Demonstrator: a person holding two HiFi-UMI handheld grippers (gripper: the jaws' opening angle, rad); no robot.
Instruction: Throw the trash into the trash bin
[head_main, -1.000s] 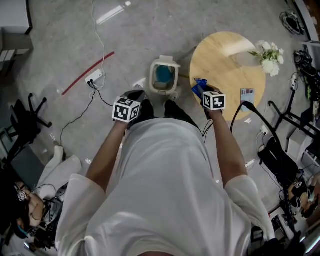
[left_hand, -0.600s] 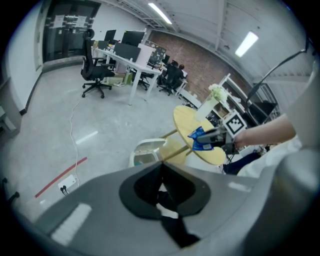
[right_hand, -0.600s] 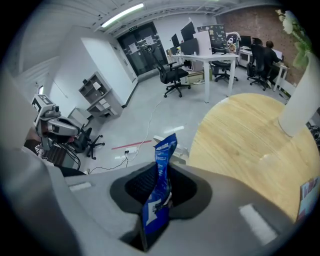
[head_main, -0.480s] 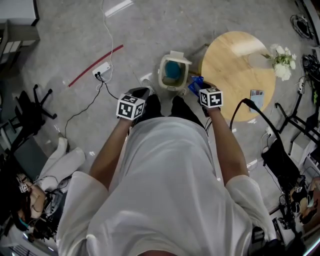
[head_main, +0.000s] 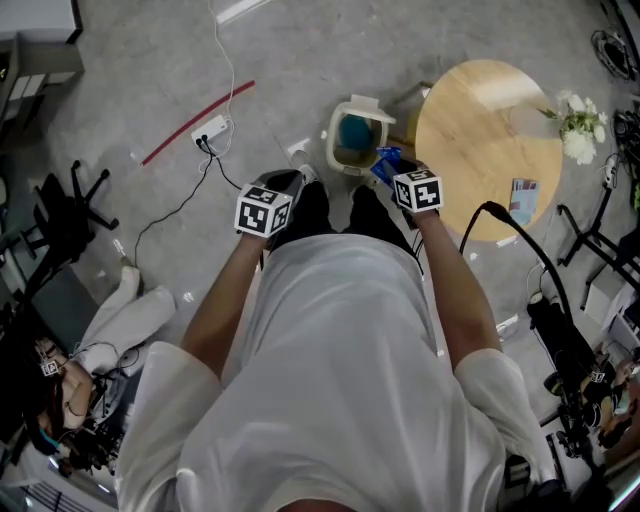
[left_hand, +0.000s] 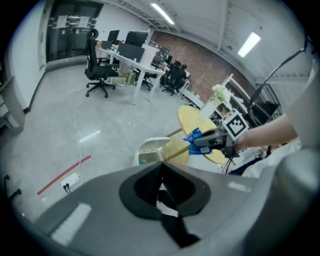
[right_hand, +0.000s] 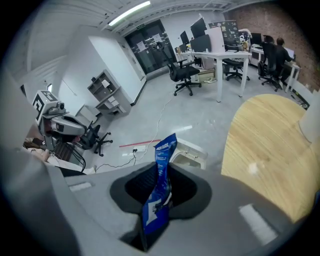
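The trash is a blue wrapper, upright and pinched between the jaws of my right gripper, which is shut on it. In the head view the wrapper hangs at the near right rim of the white trash bin, which stands open on the floor with a blue liner inside. In the right gripper view the bin shows just beyond the wrapper. My left gripper is shut with nothing between its jaws; it is held to the left of the bin, lower in the head view.
A round wooden table stands right of the bin, with a vase of white flowers and a small booklet. A power strip, its cable and a red strip lie on the floor to the left. A chair base is further left.
My right gripper has carried the blue wrapper leftwards, from over the table's edge to the bin's rim. The left gripper has shifted slightly and stays shut.
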